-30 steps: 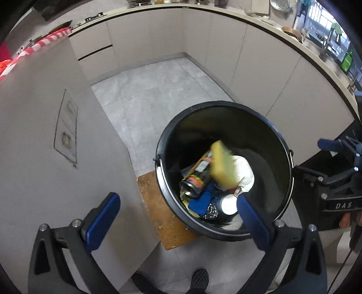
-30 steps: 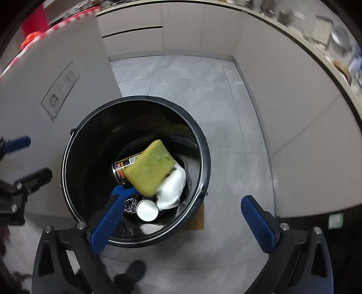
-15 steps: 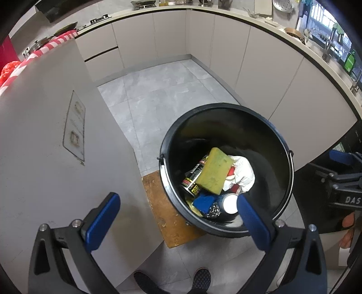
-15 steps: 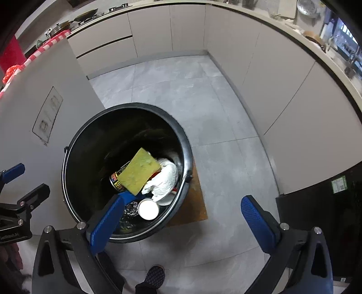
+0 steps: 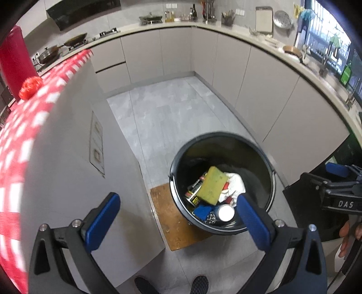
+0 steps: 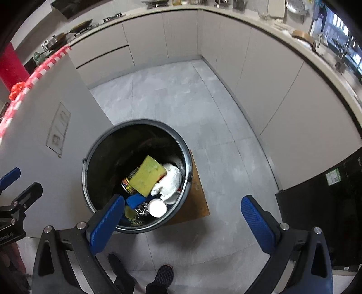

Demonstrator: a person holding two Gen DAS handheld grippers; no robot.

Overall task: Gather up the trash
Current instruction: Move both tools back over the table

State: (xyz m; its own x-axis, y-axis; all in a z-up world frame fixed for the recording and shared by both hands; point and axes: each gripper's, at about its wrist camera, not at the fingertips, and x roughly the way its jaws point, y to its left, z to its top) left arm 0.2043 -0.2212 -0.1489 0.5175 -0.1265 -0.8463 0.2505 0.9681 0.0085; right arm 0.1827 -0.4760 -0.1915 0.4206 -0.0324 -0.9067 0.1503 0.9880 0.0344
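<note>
Both the left gripper (image 5: 176,224) and the right gripper (image 6: 183,222) hang spread wide and empty above the black bin (image 5: 269,162) on the floor, where the yellow sponge (image 5: 211,186) lies on top of a can (image 6: 129,182), white wrapper (image 6: 172,178) and other trash.

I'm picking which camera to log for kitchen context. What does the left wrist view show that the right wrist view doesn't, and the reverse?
Only the left wrist view shows the wall behind the counter with its bottles and the hanging cutting board, plus the right gripper's "DAS" body.

Only the right wrist view shows the green label on the dark appliance and the left gripper's side.

Both show the black trash bin, the yellow sponge on top, the white crumpled paper and the red checkered cloth.
</note>
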